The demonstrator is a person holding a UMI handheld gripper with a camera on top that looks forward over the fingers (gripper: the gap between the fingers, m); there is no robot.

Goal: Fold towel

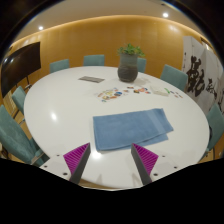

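A big white desk (60,110) is seen. The blue towel (132,127) is laid flat near its front edge. It looks soft, light and floppy, best pinched at a corner. The gripper (112,160) is held wide, empty.

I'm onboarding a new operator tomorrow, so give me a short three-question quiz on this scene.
1. True or false: the gripper is shut on the blue towel.
2. What stands beyond the towel on the white table? A) potted plant B) kettle C) laptop
3. Fill in: the towel lies just ____ of the fingers.

Key: 1 false, the fingers are open and short of it; 2 A, the potted plant; 3 ahead.
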